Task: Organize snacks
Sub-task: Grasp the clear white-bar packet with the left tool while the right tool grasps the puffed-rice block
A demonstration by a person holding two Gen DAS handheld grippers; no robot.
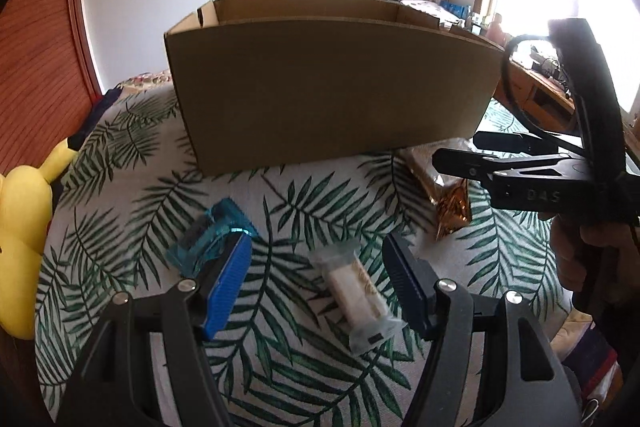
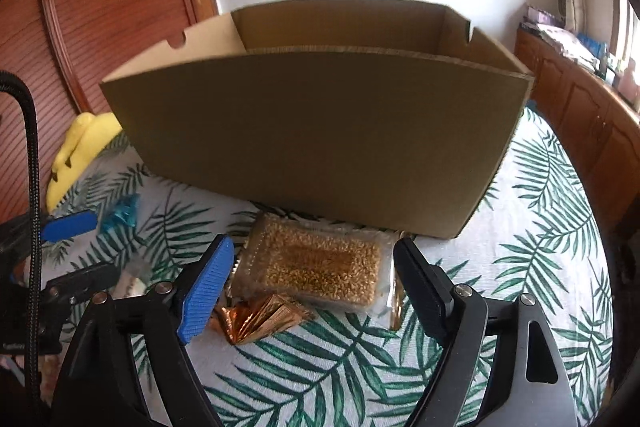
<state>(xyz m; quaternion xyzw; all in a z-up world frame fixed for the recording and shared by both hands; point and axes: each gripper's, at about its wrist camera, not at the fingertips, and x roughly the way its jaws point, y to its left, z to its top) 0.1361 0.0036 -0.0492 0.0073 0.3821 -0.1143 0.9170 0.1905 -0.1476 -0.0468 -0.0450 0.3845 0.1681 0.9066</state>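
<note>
An open cardboard box [image 1: 328, 99] [image 2: 320, 139] stands on the leaf-print cloth. In the left wrist view my left gripper [image 1: 316, 243] is open, and a white snack bar in clear wrap [image 1: 356, 291] lies on the cloth between its fingers, untouched. A blue-wrapped snack [image 1: 208, 243] [image 2: 120, 213] lies just left of its left pad. In the right wrist view my right gripper [image 2: 314, 245] is open around a golden grain bar pack [image 2: 320, 267] [image 1: 444, 195] lying in front of the box; its pads stand clear of the pack. The pack's crumpled gold foil end [image 2: 260, 319] points toward me.
A yellow plush toy [image 1: 20, 247] [image 2: 80, 147] lies at the cloth's left edge by a wooden panelled wall [image 2: 100, 7]. A wooden cabinet [image 2: 580, 131] runs along the right side. A hand holds the right gripper [image 1: 460, 149]; the left gripper [image 2: 76, 251] shows at far left.
</note>
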